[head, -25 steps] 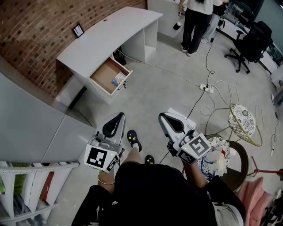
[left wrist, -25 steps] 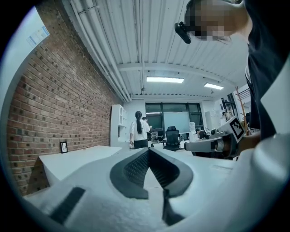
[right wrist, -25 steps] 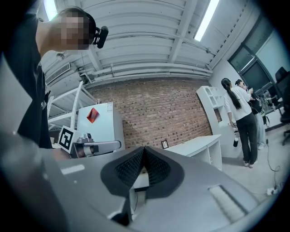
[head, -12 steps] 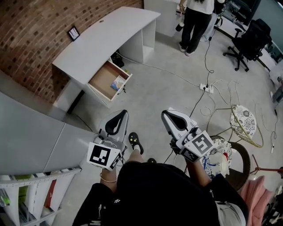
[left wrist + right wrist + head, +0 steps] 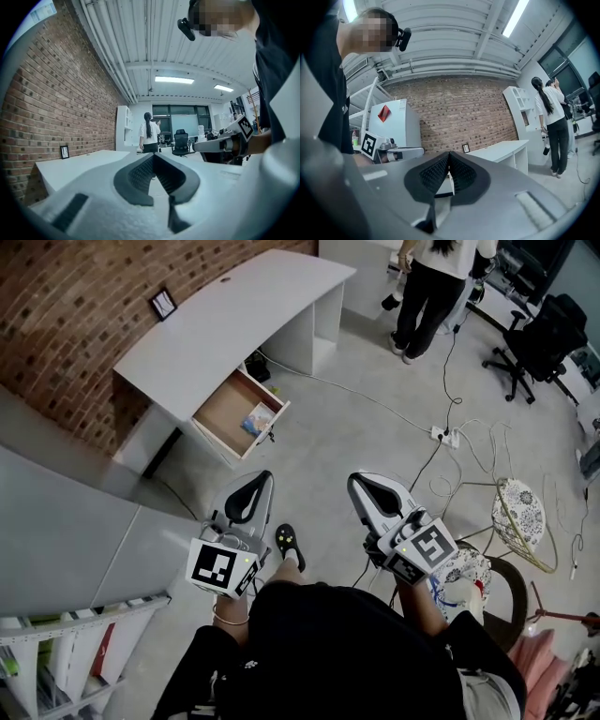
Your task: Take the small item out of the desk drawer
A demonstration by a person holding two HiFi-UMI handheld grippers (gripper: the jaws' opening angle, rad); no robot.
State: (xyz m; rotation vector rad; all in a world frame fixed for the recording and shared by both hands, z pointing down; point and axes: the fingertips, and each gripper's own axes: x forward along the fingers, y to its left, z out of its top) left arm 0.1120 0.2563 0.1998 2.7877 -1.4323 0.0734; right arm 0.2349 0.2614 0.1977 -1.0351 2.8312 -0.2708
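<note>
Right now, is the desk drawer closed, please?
No, the drawer stands pulled out from the desk, with a small item inside.

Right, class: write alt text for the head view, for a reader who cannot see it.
A person holds the left gripper and right gripper, both shut, some way from a white desk whose open drawer holds a small item.

White desk (image 5: 234,320) by brick wall, wooden drawer (image 5: 230,404) pulled open, small bluish item (image 5: 257,419) lying inside
</note>
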